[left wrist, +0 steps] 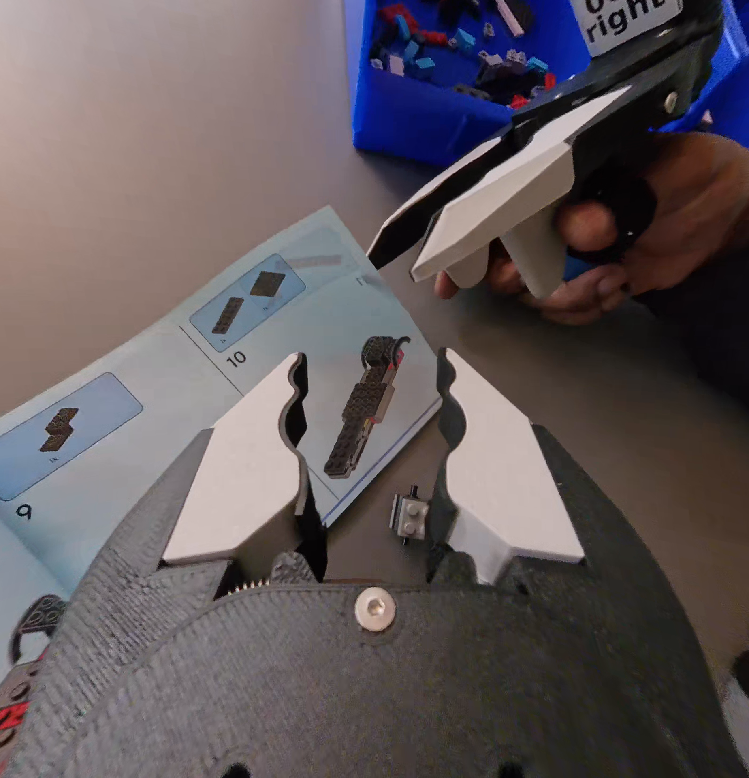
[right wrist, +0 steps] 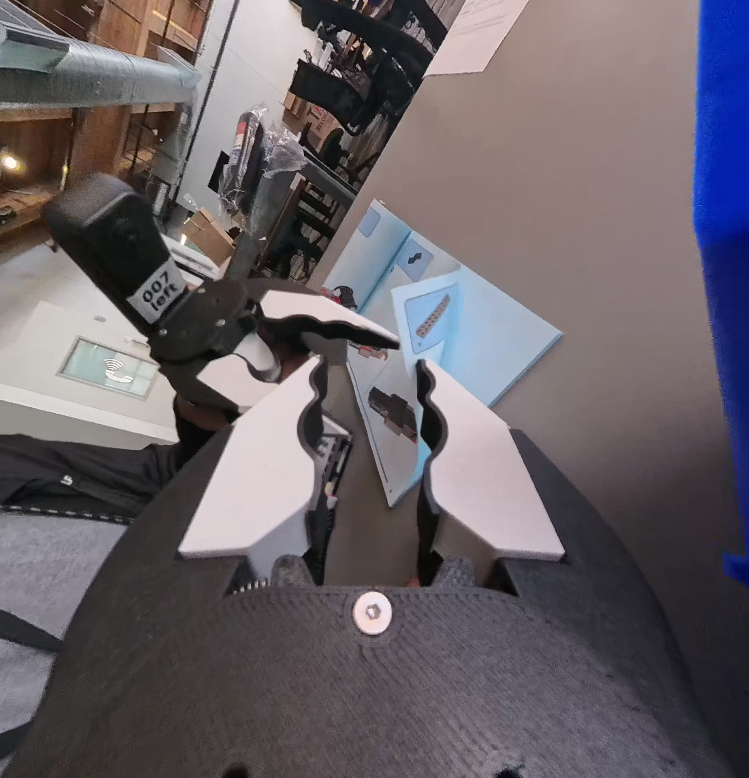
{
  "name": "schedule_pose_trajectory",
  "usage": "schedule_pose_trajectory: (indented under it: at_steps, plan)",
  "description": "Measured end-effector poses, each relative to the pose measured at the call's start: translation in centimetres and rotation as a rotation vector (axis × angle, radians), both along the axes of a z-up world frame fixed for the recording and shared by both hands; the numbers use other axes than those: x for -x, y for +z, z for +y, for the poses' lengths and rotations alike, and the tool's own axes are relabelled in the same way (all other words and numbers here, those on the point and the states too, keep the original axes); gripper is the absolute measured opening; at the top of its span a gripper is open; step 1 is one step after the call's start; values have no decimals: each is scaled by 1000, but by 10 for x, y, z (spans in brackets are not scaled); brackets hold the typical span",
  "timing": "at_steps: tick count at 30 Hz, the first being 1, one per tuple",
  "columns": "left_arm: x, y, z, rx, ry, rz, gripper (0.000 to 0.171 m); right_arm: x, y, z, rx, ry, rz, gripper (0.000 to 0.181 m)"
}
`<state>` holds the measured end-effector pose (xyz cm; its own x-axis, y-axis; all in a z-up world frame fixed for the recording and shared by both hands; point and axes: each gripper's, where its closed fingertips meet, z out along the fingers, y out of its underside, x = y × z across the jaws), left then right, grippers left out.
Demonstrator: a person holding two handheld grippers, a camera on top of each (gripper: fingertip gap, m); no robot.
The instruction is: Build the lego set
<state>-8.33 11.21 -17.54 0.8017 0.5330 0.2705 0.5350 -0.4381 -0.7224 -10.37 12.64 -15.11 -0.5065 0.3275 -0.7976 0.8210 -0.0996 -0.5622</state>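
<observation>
My left gripper (left wrist: 370, 358) is open and empty, low over the grey table. A small light-grey Lego piece (left wrist: 408, 515) with a black pin lies on the table between its fingers, close to the right finger. The light-blue instruction booklet (left wrist: 153, 400) lies open under the left finger. My right gripper (right wrist: 371, 366) is open and empty, held by a hand; it also shows in the left wrist view (left wrist: 391, 265) above the booklet's far corner. The booklet (right wrist: 482, 320) lies ahead of it. What looks like a partly built model (left wrist: 6, 707) shows at the lower left, mostly hidden.
A blue bin (left wrist: 406, 122) with several loose red, blue, black and grey bricks stands at the far right; its wall (right wrist: 726, 210) fills the right edge of the right wrist view. A dark sleeve and room furniture lie beyond the table's edge. My left and right fingertips are right by each other.
</observation>
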Motion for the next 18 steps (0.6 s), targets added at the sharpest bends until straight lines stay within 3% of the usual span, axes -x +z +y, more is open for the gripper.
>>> schedule_pose_trajectory:
  at_steps: [10,18]
  plan:
    - [10,-1,16,-3,95,8,55,3,7,-16,103,-8,-46,45]
    - [16,7,10,-102,132,-35,11,4,9,-23,129,-9,-51,44]
